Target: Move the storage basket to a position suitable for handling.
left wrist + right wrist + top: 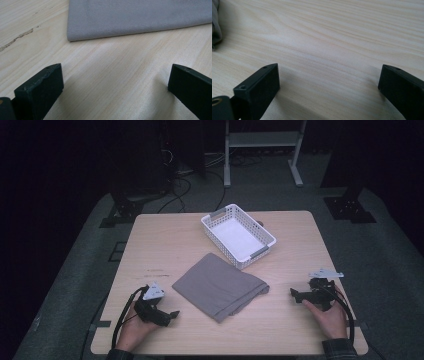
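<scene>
A folded grey cloth lies flat in the middle of the wooden table. My left gripper rests near the front left, a short way from the cloth's left corner, open and empty. In the left gripper view its two jaws stand wide apart over bare wood, with the grey cloth ahead of them. My right gripper sits at the front right, pointing toward the cloth's right end, open with nothing between its jaws. An edge of the cloth shows at the far left of the right gripper view.
A white perforated basket stands empty behind the cloth, set at an angle near the table's far edge. Dark scuff marks run across the wood to the left of the cloth. Beyond the table are stand legs and cables on a dim floor.
</scene>
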`<state>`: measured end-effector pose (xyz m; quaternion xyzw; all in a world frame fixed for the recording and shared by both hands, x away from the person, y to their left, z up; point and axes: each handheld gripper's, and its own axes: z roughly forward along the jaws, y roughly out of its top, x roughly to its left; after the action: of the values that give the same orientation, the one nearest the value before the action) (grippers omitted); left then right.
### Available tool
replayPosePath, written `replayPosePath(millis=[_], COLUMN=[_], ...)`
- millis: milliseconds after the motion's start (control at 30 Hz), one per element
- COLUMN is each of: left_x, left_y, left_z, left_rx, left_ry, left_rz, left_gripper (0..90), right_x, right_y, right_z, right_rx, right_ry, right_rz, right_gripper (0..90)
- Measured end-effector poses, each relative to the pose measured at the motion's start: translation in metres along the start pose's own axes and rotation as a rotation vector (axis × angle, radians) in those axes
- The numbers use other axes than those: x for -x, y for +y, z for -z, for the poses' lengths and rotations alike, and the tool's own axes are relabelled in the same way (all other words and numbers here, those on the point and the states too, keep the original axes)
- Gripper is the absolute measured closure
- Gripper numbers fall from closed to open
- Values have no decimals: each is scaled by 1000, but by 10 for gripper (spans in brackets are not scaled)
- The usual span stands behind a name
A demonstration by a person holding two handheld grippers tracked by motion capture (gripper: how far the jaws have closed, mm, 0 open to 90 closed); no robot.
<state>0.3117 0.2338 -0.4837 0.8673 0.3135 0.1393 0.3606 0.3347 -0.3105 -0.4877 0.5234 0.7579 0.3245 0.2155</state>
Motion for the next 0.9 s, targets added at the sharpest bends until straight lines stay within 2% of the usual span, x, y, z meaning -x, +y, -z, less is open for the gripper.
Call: replayPosePath(millis=[400,500,700,900], left_x=[1,1,1,1], left_y=[-1,-1,-1,-1], left_z=[1,1,1,1], left_rx=[1,2,1,1], left_ry=[-1,-1,-1,-1], left_rz=[-1,-1,-1,-1], left_gripper=[0,0,0,0], right_x=[-2,-1,-3,-3], right_y=[-1,1,4,10], right_z=[1,5,7,10], right_rx=[0,-3,-7,-4], right_ry=[-16,-24,-37,-15], right_rz=[-16,-16,-9,-3], right_gripper=[29,146,205,256])
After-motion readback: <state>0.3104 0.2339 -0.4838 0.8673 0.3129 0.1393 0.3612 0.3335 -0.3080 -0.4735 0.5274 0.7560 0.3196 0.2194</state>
